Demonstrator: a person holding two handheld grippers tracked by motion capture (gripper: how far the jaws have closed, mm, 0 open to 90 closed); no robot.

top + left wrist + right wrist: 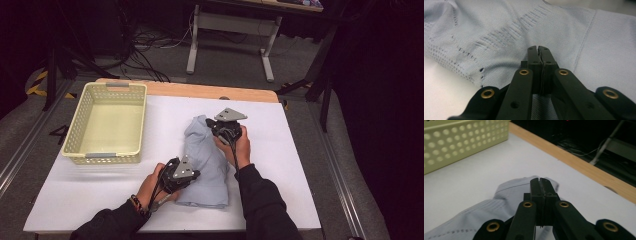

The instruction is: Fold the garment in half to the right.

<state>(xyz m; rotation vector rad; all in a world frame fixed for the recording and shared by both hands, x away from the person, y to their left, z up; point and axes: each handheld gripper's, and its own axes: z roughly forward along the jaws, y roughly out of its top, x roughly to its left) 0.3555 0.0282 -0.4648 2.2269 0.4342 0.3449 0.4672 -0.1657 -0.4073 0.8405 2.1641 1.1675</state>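
A pale blue garment (207, 165) lies folded lengthways on the white table cover (285, 150). At its near left edge sits my left gripper (195, 175), held in a hand. In the left gripper view its jaws (538, 47) are shut, and creases in the knit cloth (599, 37) run up to the tips. My right gripper (211, 126) is at the garment's far end. Its jaws (540, 180) are shut too, and the cloth (506, 192) rises in a small peak at the tips, above the cover.
A cream perforated basket (107, 157) stands on the table's left, its holed wall (461, 140) close to the right gripper view. The wooden table edge (200, 90) runs along the far side. Beyond it are cables and a desk frame (267, 55).
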